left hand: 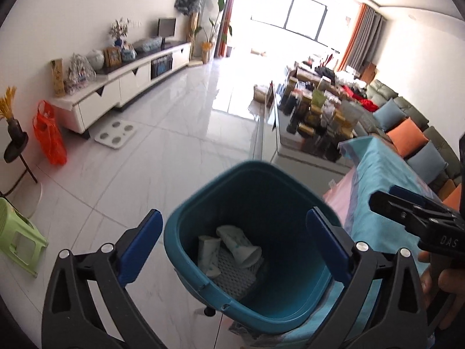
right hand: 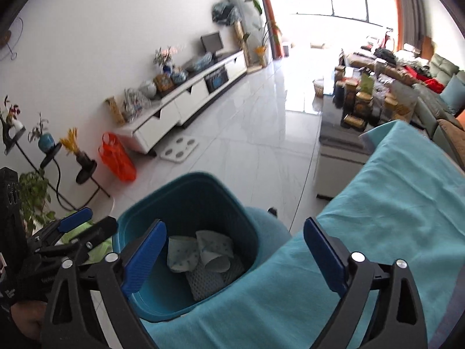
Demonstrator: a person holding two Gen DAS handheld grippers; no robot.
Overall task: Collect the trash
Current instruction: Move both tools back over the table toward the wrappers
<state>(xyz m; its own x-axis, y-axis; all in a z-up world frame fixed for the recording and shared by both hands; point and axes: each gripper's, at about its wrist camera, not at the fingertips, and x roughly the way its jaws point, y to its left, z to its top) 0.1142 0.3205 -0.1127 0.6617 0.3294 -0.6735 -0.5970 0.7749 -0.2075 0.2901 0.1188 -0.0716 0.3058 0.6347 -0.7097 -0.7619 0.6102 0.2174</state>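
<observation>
The bin (left hand: pixel 250 232) sits at the lower centre of the left wrist view, its mouth tipped toward the camera, so the trash inside shows plainly: two crumpled paper cups (left hand: pixel 238 244) and a piece of white mesh (left hand: pixel 235 273) on the bottom. In the right wrist view the same bin (right hand: pixel 186 232) lies at lower centre-left, with the cups (right hand: pixel 200 250) and mesh (right hand: pixel 206 282) inside it. It stands just beside the table, touching or nearly touching the teal cloth (right hand: pixel 363 232), which drapes over the edge; that placement probably lets trash go from the tabletop straight into it.

The left gripper (left hand: pixel 232 247) is spread wide with nothing between its blue pads, and it frames the bin from above. The right gripper (right hand: pixel 235 256) is likewise released and empty; one pad falls over the bin's rim in the picture, the other over the cloth. I cannot tell whether either tool touches the bin. Each gripper also appears at the edge of the other's view, so they are held near each other, both aimed at the opening.

No loose trash shows on the visible stretch of cloth, so I judge that the collecting here is largely done, though much of the tabletop is hidden. The white floor (left hand: pixel 162 151) around the bin shows no litter either.
</observation>
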